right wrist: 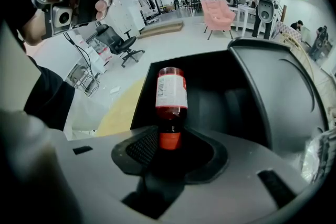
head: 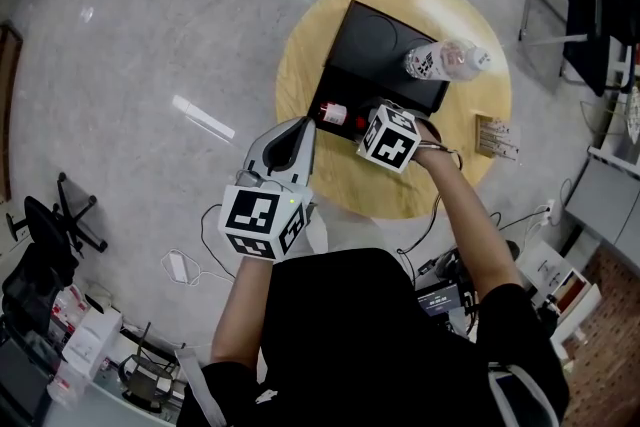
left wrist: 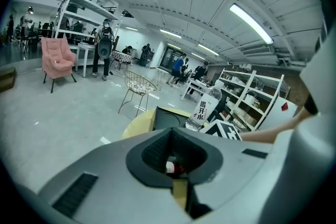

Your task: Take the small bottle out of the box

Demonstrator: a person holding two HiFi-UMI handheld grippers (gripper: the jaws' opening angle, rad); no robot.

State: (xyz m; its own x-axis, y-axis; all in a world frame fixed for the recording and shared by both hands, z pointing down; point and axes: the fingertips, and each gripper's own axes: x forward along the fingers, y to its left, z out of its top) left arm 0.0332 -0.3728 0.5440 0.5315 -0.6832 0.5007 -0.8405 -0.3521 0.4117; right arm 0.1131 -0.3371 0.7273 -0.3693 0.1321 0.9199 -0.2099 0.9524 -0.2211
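Observation:
The small bottle [head: 335, 114] has a white label, dark red contents and a red cap. It lies level over the left edge of the open black box [head: 372, 45] on the round wooden table [head: 300, 65]. My right gripper [head: 364, 124] is shut on its capped end. In the right gripper view the bottle [right wrist: 170, 97] points away from the jaws, with the box's black inside [right wrist: 252, 102] behind it. My left gripper [head: 304, 127] hovers just left of the bottle, shut and empty. Through its jaws I glimpse the bottle [left wrist: 172, 167].
A clear plastic water bottle [head: 447, 61] stands by the box's right corner, also visible as a water bottle [left wrist: 205, 107] in the left gripper view. A small packet [head: 497, 137] lies at the table's right rim. Chairs [head: 600, 25], cables and boxes surround the table.

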